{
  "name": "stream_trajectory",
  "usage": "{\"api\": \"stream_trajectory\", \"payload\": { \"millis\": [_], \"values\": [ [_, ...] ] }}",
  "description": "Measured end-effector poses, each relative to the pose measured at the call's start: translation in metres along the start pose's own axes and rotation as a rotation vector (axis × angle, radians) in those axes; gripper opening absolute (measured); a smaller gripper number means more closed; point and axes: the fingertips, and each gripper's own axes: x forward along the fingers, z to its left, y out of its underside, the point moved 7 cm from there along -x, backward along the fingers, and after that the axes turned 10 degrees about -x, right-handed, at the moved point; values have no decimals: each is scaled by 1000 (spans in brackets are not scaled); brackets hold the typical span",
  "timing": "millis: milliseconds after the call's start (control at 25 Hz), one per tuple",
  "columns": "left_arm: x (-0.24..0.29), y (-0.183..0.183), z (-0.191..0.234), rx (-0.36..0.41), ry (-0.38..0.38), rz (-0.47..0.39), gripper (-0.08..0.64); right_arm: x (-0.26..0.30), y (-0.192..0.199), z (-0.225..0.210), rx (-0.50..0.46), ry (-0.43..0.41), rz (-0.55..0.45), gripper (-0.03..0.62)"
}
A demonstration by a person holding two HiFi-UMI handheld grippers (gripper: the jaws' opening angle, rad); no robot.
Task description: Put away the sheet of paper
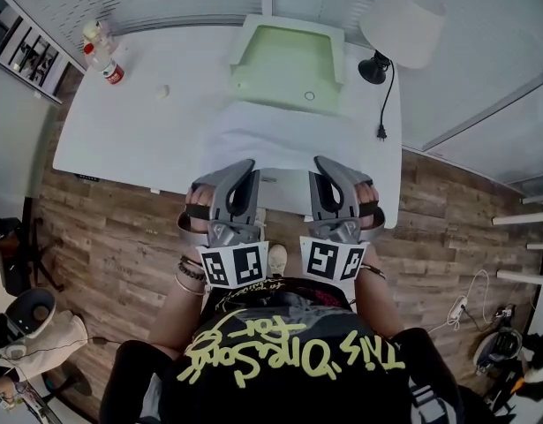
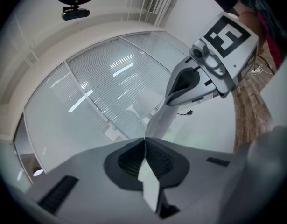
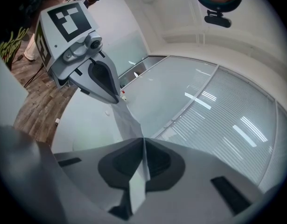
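A white sheet of paper (image 1: 269, 135) hangs lifted over the near edge of the white table (image 1: 130, 131), in front of a pale green tray (image 1: 289, 67). My left gripper (image 1: 250, 168) is shut on the sheet's near left corner, my right gripper (image 1: 320, 164) on its near right corner. In the left gripper view the jaws (image 2: 144, 140) are closed with paper (image 2: 150, 185) pinched between them, and the right gripper (image 2: 199, 80) holds the far end. In the right gripper view the jaws (image 3: 143, 140) clamp paper (image 3: 137, 183) too, with the left gripper (image 3: 94, 76) opposite.
A red-capped bottle (image 1: 106, 63) stands at the table's back left, with a small white object (image 1: 162, 90) near it. A white lamp (image 1: 402, 26) with a black base and cord (image 1: 384, 104) is at the back right. Wooden floor (image 1: 112, 237) surrounds the table.
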Motion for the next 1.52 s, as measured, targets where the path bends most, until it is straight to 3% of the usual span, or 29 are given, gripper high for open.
{"api": "stream_trajectory", "payload": {
  "millis": [400, 1520],
  "values": [
    [27, 27, 12, 10, 64, 13, 9, 34, 5, 11, -15, -44, 33, 9],
    [87, 44, 21, -9, 147, 29, 9, 83, 31, 8, 8, -83, 116, 9]
  ]
}}
